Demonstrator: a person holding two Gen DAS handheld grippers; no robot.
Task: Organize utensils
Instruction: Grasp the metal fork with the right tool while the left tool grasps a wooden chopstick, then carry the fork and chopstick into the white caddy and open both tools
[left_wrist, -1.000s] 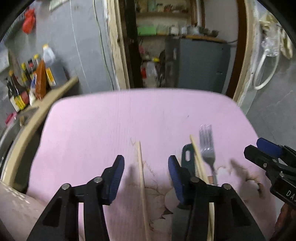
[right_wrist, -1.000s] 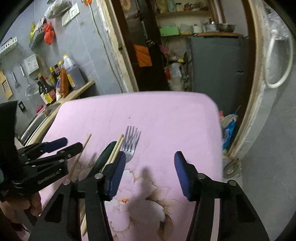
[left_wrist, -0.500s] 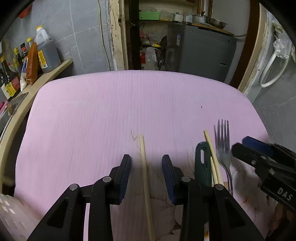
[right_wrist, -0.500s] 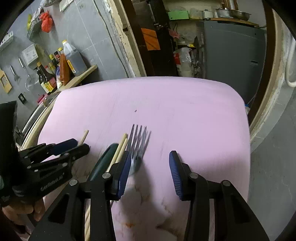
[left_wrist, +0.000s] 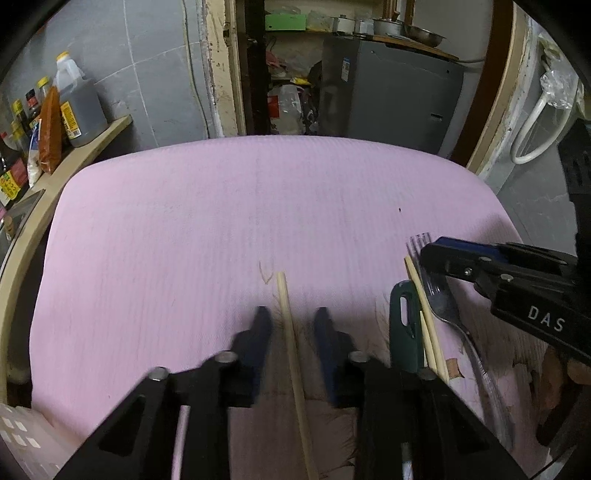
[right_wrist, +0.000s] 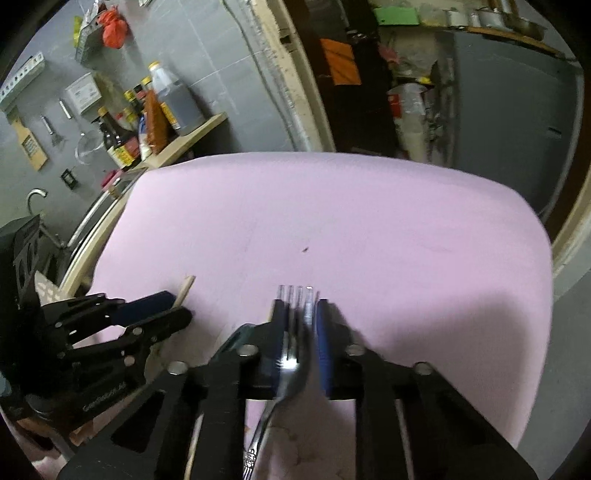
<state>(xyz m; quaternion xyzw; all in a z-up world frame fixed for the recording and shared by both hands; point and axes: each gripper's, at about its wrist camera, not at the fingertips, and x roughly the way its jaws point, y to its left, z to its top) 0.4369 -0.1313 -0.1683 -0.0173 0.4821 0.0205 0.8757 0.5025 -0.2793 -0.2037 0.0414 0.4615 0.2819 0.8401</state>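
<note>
Item 1, left hand-held gripper: its fingers are standing apart, straddling a single wooden chopstick that is lying on the pink cloth-covered bench; a narrow gap is showing on each side of the stick, so no contact can be confirmed (motion blur is softening the blue pads).

Item 2, right hand-held gripper: its fingers are pressing in on the head of a metal fork, pads sitting against both edges just behind the tines; the tines are pointing toward 12 o'clock in the right wrist view, and the handle is running back toward 6 o'clock between the black linkages.

Item 3, dark green handled utensil: lying on the bench at about 4 o'clock in the left wrist view, hanging slot facing up, its working end hidden.

Item 4, second wooden chopstick: lying just beside the green handle, between it and the fork.

Item 5, sauce bottles: standing on a wooden shelf at 10 o'clock in the right wrist view, well apart from the utensils.

Item 6, grey cabinet: standing beyond the bench's far edge at 1 o'clock.
</note>
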